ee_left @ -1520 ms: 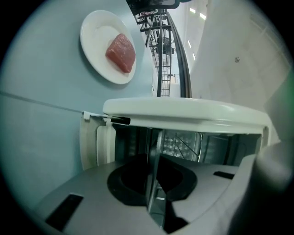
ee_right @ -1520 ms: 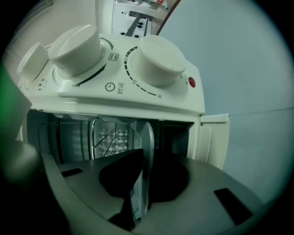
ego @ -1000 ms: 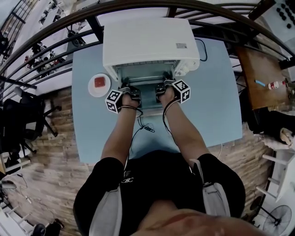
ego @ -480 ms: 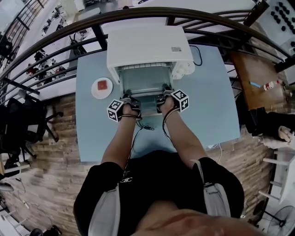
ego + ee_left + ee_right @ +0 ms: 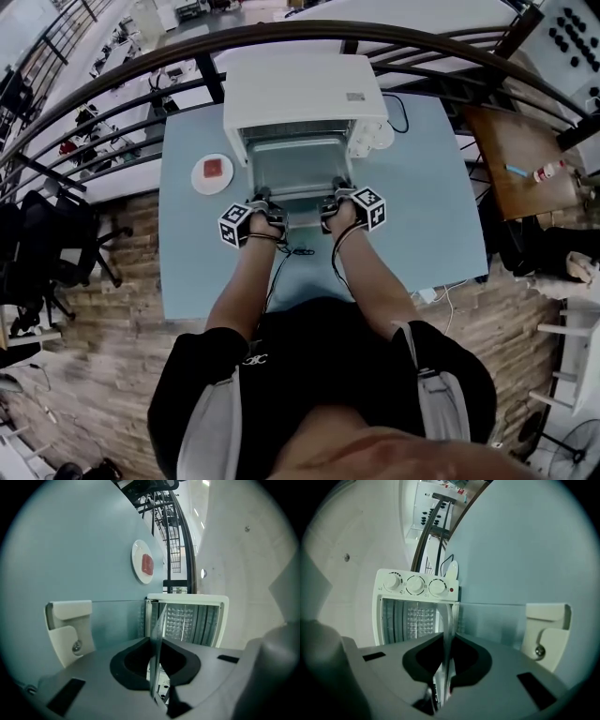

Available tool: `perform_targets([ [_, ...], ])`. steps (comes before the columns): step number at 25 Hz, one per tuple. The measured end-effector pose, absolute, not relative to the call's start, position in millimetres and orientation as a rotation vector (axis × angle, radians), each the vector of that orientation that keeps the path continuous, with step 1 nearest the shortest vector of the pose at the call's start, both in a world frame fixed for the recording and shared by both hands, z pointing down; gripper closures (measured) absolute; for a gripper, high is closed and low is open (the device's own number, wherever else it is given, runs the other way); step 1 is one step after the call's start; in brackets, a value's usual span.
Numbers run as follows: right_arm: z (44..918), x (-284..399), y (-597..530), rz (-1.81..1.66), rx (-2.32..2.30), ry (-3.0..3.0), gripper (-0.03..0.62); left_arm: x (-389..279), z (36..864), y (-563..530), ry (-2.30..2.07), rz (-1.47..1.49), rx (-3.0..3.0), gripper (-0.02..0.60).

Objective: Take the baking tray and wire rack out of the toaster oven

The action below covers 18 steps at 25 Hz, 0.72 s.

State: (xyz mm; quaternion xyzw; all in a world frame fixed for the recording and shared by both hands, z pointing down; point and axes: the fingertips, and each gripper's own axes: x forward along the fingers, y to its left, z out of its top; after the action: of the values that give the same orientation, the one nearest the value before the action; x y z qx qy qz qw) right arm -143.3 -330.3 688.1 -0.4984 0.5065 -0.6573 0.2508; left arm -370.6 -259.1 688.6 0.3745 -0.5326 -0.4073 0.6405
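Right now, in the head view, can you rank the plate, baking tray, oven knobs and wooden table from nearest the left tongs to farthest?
1. Baking tray: gripped by the left tongs.
2. Plate: just to the left.
3. Oven knobs: beyond, to the right.
4. Wooden table: far right.

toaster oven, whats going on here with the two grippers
A person stands at a blue table with a gripper in each hand. The left gripper and right gripper each clamp the near edge of the tray, which sits partly out of the open oven. The right jaws have just been closing on that edge. A plate with something red lies left of the oven, untouched.
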Motion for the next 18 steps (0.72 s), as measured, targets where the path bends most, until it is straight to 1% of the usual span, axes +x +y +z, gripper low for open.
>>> perform_targets([
  [5, 679, -145, -317, -1.794, -1.312, 1.386, 0.572, -373, 676, -250, -1.206, -0.925, 0.885, 0.535],
  [18, 664, -142, -275, -1.785, -1.245, 1.461, 0.572, -363, 663, -199, -1.178, -0.898, 0.942, 0.537],
])
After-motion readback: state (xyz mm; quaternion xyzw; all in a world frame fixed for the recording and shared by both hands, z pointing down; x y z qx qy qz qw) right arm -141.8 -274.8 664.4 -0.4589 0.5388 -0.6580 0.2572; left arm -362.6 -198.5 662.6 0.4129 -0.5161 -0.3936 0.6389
